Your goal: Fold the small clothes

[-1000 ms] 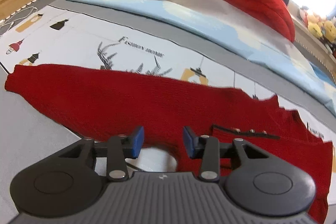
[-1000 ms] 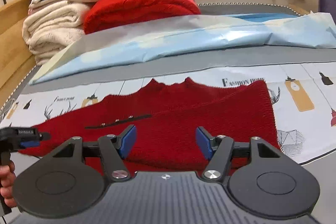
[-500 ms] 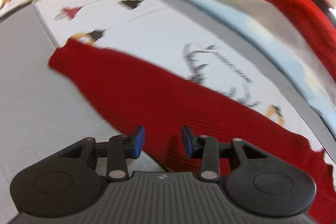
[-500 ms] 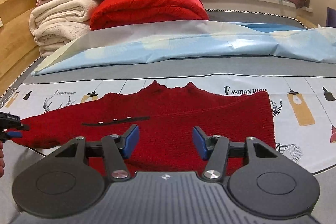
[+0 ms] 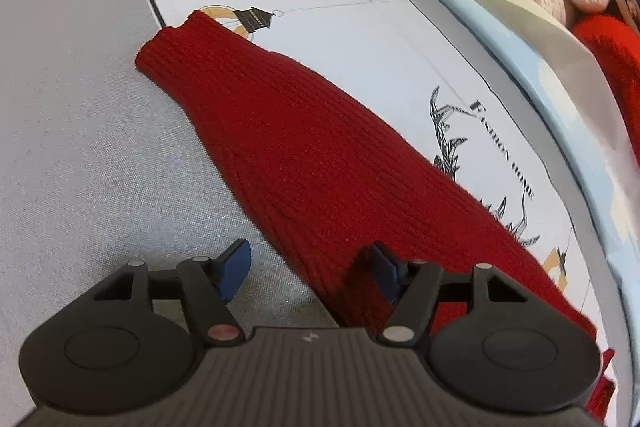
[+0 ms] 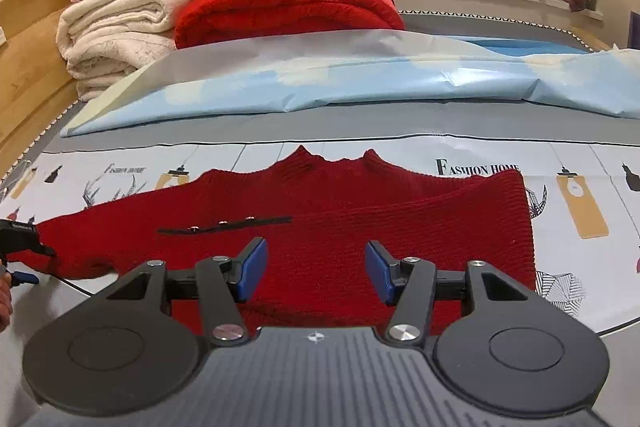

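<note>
Across the printed white sheet (image 6: 460, 157) on the bed lies the red knit sweater (image 6: 360, 211), collar toward the folded light-blue sheet (image 6: 360, 83), its right sleeve folded in over the body and its left sleeve (image 5: 288, 131) stretched out flat toward the bed's left edge, the cuff lying partly on the grey mattress cover (image 5: 80, 147). The left gripper (image 5: 310, 269) hangs over the near edge of that sleeve, its jaws opening: one blue pad (image 5: 236, 263) stands over the grey cover and the other over the knit, neither pressing on the fabric. The right gripper (image 6: 316, 273) hangs above the sweater's lower body, fingers apart and clamped on nothing. Stacked cream blankets (image 6: 116, 43) and a folded red blanket (image 6: 288, 3) sit at the far left corner.
</note>
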Demonstrator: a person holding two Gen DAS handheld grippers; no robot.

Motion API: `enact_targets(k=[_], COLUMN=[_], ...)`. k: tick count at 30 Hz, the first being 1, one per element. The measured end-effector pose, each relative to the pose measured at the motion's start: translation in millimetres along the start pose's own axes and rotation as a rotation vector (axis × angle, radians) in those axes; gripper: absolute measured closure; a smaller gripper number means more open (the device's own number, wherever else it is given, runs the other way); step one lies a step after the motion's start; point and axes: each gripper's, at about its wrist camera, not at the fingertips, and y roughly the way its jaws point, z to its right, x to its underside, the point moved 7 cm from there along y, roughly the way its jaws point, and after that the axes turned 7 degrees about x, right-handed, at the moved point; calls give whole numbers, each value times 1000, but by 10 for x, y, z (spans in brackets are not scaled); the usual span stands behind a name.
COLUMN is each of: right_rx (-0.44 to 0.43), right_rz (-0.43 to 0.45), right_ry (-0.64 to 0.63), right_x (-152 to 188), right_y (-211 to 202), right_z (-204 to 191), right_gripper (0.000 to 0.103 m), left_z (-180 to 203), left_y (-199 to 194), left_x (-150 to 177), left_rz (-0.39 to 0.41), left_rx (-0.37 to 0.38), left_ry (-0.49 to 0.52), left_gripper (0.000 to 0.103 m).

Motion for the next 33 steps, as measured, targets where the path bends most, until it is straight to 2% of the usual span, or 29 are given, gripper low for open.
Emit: enact_targets(k=[1,3,5,8,13,16,17,19,21,23,25,27,30,32,33], right_rx=[2,4,6,6,11,15,18,28,28,30,31,36,52,65,68], right_rz=[-1,0,1,-5,2,2,4,2,1,7,18,21,15,6,3], right_ry=[1,-1,-6,-5,-2,10,13,27,41,50,60,64,79,104,118], right_x=[1,6,10,20,-2,-5,-4,-4,-12,-33,-56,-62,-66,-70,-69], right_y=[6,13,21,43,29,18,15,12,-5,-40,-79,-94,-83,-80,-80], right_z=[-7,-23,-36,-42,-15,28,45,89,132,179,221,254,335,422,459], right_gripper=[47,47,47,47,47,47,47,47,47,47,47,47,47,47,47], left_z=[1,10,-1,-35,109,366,530,921,1329,1751,2098,2409,2680,2753,2769], left_y=[4,10,9,-13,-156,-325,-427,-638,-814,-989,-1150,-1236,-1303,-1356,-1372], left_x=[-7,-24,-40,-61,-108,-129,-115,-21,183,527,955,1510,2235,2419,2402], left_rz=[3,9,15,28,90,155,195,276,301,271,244,148,28,10,19], left_rx=[0,-2,-3,6,13,30,44,110,228,385,510,639,738,783,791], left_ry=[-1,4,3,-18,25,121,184,339,467,585,704,831,1000,1050,1037], left_gripper=[36,47,71,87,91,92,93,93,94,95,95,94,92,89,86])
